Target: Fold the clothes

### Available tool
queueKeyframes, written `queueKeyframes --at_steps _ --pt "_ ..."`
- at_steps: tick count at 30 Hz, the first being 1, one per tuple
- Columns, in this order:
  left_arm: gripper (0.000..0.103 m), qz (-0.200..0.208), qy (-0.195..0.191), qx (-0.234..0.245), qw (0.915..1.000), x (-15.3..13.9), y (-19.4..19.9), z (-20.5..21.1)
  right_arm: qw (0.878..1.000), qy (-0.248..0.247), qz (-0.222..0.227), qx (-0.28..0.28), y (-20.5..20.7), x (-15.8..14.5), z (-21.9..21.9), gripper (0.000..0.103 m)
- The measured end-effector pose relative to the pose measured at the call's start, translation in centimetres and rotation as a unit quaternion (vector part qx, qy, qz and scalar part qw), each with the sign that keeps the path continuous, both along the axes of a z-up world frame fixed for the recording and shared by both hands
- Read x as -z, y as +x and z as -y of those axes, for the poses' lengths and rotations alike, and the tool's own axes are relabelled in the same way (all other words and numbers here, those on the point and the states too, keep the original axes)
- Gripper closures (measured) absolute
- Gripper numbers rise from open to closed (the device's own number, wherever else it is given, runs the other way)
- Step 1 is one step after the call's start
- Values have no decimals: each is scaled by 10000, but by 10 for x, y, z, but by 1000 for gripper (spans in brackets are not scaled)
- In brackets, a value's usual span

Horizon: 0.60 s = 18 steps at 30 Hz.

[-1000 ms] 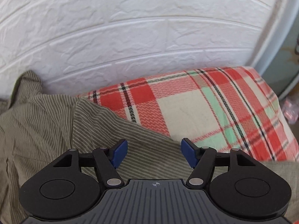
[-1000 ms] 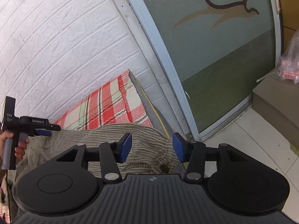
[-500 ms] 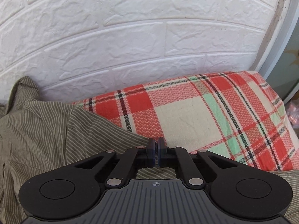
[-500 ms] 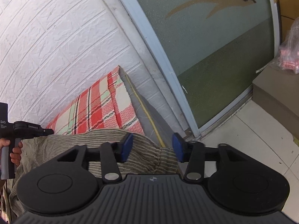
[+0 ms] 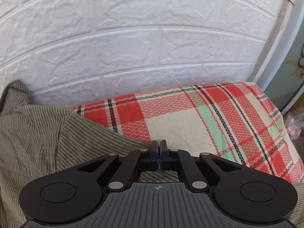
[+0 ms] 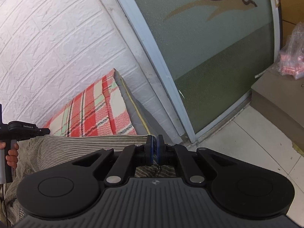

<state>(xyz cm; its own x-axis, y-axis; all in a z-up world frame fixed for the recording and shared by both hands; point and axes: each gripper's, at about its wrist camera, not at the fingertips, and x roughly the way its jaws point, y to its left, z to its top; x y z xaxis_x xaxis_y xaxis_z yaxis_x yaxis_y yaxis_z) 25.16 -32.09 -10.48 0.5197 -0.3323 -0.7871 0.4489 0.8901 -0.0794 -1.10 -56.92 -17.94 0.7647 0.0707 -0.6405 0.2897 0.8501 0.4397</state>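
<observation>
Rough white brick-pattern wall point(image 5: 133, 47) behind; red-cream-green plaid woven blanket point(image 5: 218, 119) below it. Olive pinstriped crumpled cloth garment point(image 5: 38, 133) lies across blanket w/ both my grippers, left point(image 5: 158, 153) & right point(image 6: 154, 149), just closed, pinching its edge.

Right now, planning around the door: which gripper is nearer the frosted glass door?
Right. The right gripper sits at the bed's door-side edge near the frosted glass door; the left gripper is farther along the wall.
</observation>
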Motion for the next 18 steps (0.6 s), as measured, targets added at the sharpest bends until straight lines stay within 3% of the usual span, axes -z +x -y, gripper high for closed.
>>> queueKeyframes --at_steps 2,4,8,11,15,18 --pt "63 -21 -140 55 9999 -3 -1 -2 10000 54 -14 36 0 2 1 99" --pt "50 -40 -339 89 9994 -14 -2 -10 10000 75 10 50 -2 0 1 98" --pt "48 340 -499 245 9979 -55 -12 -35 9991 -126 308 269 -17 -18 -2 77" --pt "37 753 -269 436 9958 -83 -35 -64 9972 -281 677 162 -32 -38 -17 74" --pt "28 1125 186 714 9909 -99 -87 -110 9908 -166 1088 -781 -47 -57 -68 53" --pt "27 1022 477 868 9898 -87 -131 -153 9780 -106 1106 -1768 -47 -56 -122 52"
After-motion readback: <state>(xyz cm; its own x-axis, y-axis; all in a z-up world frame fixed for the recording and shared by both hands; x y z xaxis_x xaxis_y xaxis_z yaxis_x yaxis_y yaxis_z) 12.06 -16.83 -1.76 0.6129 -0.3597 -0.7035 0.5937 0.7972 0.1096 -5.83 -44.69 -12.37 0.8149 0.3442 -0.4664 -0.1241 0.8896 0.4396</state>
